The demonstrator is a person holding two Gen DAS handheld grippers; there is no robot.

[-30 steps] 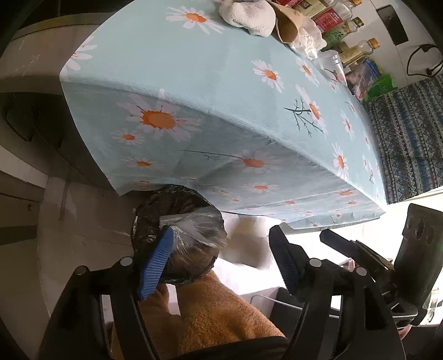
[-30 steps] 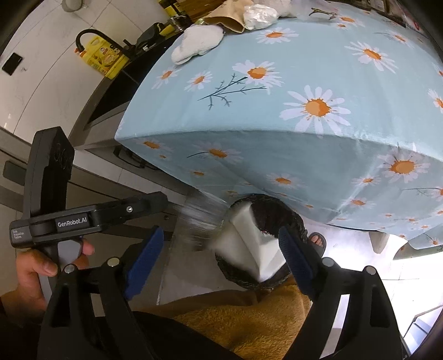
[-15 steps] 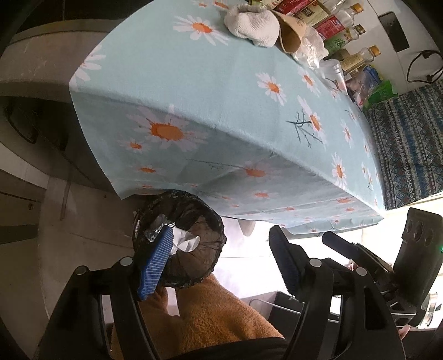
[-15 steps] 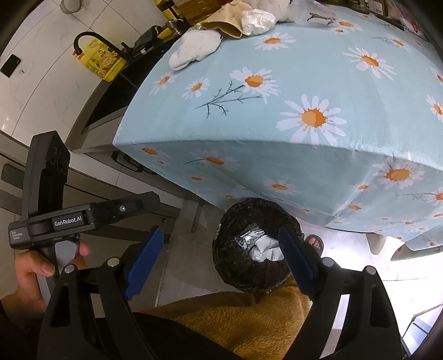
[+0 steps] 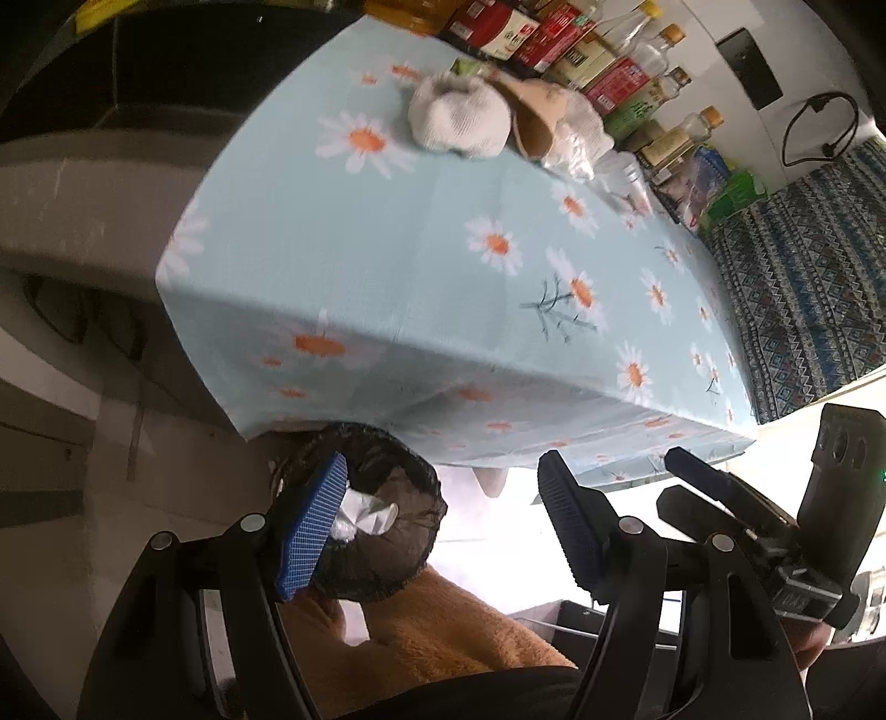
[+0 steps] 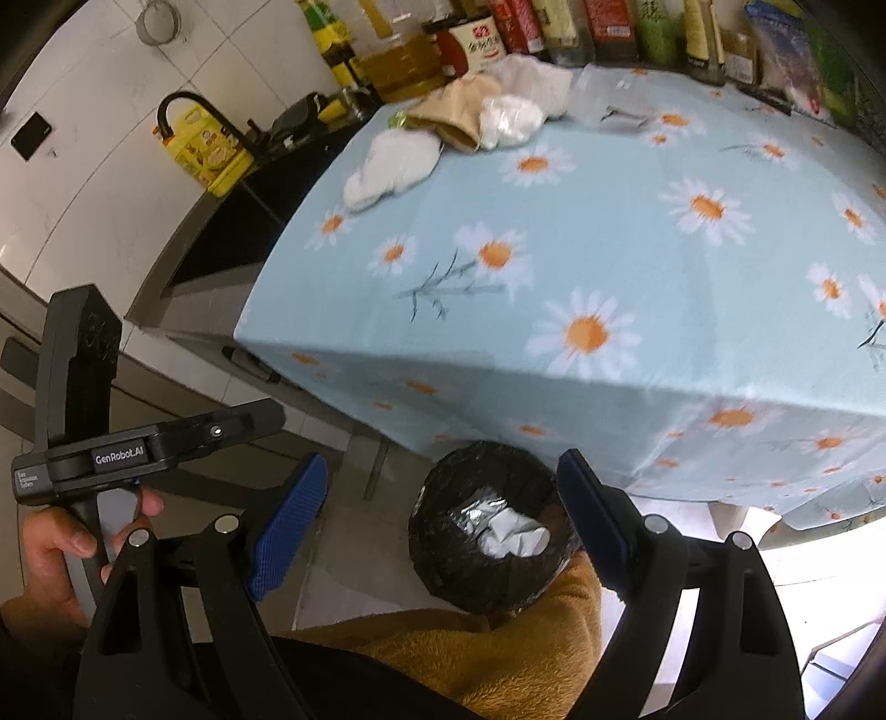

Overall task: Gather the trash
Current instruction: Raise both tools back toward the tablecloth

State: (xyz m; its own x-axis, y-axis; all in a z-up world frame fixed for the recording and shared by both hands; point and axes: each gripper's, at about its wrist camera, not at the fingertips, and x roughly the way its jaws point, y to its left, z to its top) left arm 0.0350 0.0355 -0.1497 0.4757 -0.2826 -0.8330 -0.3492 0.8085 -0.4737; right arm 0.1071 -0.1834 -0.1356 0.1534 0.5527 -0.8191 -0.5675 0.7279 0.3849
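A bin with a black liner (image 5: 387, 559) stands on the floor below the table's near edge. Crumpled white paper (image 6: 512, 537) and shiny clear wrap (image 6: 479, 512) lie inside it. My left gripper (image 5: 443, 471) hangs open above the bin's right rim, with nothing between its blue pads. My right gripper (image 6: 443, 465) is also open and empty, over the bin's left side. More trash sits at the table's far end: a white wad (image 6: 393, 166), a beige paper piece (image 6: 459, 111), a white ball (image 6: 509, 119) and clear plastic (image 6: 603, 99).
The table (image 6: 609, 232) has a blue daisy cloth hanging over its edge. Bottles (image 5: 559, 50) line its far side. A yellow jug (image 6: 213, 155) stands on a counter at the left. A person's orange-clad lap (image 6: 498, 659) is just below the bin.
The white paper and clear wrap that hung at the bin's mouth have dropped inside. Both grippers have risen and tipped up, bringing more of the tabletop into view.
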